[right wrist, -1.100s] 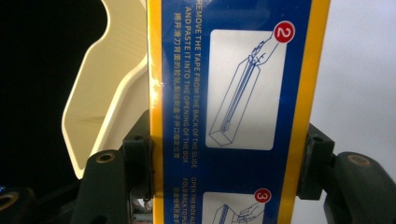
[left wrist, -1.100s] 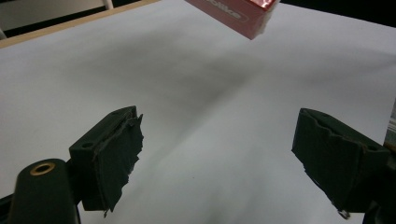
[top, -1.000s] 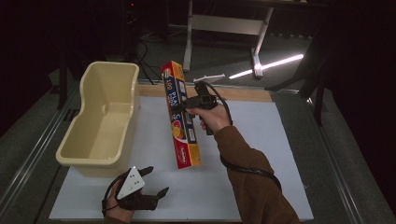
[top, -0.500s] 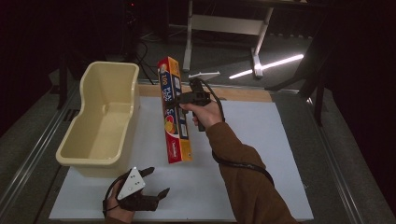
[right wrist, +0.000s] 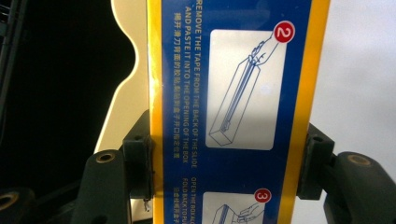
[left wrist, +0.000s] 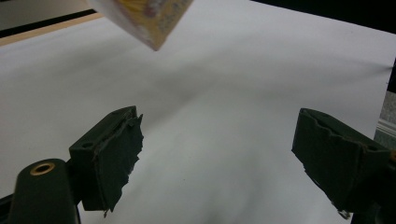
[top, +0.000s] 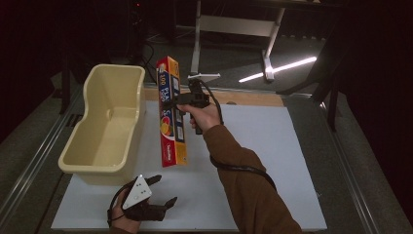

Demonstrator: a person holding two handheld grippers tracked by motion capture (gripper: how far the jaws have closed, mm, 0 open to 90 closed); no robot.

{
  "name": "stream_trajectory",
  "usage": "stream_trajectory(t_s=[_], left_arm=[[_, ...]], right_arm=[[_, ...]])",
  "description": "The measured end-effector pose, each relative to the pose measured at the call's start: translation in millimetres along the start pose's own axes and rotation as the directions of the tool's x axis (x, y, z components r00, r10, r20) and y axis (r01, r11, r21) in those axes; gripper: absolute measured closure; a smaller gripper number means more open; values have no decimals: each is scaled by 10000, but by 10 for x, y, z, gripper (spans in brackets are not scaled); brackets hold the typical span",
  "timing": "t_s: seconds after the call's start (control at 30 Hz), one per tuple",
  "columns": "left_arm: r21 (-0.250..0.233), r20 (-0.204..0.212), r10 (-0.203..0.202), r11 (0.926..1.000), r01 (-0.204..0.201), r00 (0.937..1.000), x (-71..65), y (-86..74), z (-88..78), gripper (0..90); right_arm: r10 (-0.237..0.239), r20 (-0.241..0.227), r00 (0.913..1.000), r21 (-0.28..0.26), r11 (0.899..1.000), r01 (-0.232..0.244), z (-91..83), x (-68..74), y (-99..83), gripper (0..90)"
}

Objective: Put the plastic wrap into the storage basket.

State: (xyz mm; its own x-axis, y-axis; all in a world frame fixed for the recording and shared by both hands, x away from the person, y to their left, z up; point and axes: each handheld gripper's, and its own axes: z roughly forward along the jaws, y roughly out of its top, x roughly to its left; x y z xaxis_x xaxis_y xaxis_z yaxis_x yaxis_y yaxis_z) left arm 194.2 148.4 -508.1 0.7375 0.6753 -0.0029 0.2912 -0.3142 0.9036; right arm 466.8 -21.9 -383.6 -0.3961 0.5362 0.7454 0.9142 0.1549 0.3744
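Note:
A long yellow and blue foil box (top: 170, 112) hangs in the air over the white table (top: 272, 146), just right of the cream tub (top: 104, 131). My right gripper (top: 187, 103) is shut on the box near its upper half. In the right gripper view both jaws press the box's (right wrist: 229, 107) yellow edges, and its printed instruction panel faces the camera. My left gripper (top: 158, 192) rests low at the table's near left edge with its jaws open and nothing between them. The box's lower corner (left wrist: 149, 18) shows at the top of the left gripper view.
The cream tub stands along the table's left side, its inside bare. A wooden strip (top: 253, 97) borders the table's far edge. Beyond it are a metal stand (top: 234, 29) and dark floor. White table surface (left wrist: 224, 93) lies ahead of the left gripper.
My right hand has carried the box leftward toward the cream tub, and the box hangs more upright. The left gripper has stayed put.

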Motion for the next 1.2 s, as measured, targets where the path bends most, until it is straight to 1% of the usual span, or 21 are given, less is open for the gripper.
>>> stream_trajectory(t_s=[0.1,0.3,0.4,0.5,0.57,0.6,0.77,0.83,0.9,1.07,1.2], left_arm=[[-15,-10,-15,10000,15,10000,1,1,-1,154],[-60,-18,-45,10000,45,10000,1,2,-7,154],[-67,8,-26,10000,26,10000,-5,2,-7,154],[-28,50,4,10000,-3,10000,-12,1,2,154],[-34,54,18,10000,-18,10000,-15,5,8,154],[-31,48,21,10000,-21,10000,-15,6,9,154],[-38,62,6,10000,-6,10000,-11,7,10,154],[-46,69,13,10000,-13,10000,-13,9,11,154],[-39,74,16,10000,-16,10000,-14,8,15,154],[-61,84,54,10000,-54,10000,-24,6,1,154],[-85,95,52,10000,-51,9999,-24,9,-1,154]], right_arm=[[74,-153,9999,-16,10000,-75,52,41,14,390],[205,-311,9993,-143,9997,-209,103,100,33,390],[331,-470,9983,-247,9991,-343,112,125,47,390],[366,-525,9980,-335,9987,-384,118,149,62,390],[402,-558,9976,-360,9985,-422,121,154,66,390],[443,-675,9967,-357,9983,-468,129,161,74,390],[478,-795,9957,-364,9980,-508,142,202,84,390],[531,-982,9937,-351,9978,-568,147,215,86,390],[694,-1223,9901,-282,9969,-734,155,226,83,390],[729,-1288,9890,-363,9963,-782,187,279,86,390],[955,-1633,9819,-311,9943,-1019,239,307,88,390]])
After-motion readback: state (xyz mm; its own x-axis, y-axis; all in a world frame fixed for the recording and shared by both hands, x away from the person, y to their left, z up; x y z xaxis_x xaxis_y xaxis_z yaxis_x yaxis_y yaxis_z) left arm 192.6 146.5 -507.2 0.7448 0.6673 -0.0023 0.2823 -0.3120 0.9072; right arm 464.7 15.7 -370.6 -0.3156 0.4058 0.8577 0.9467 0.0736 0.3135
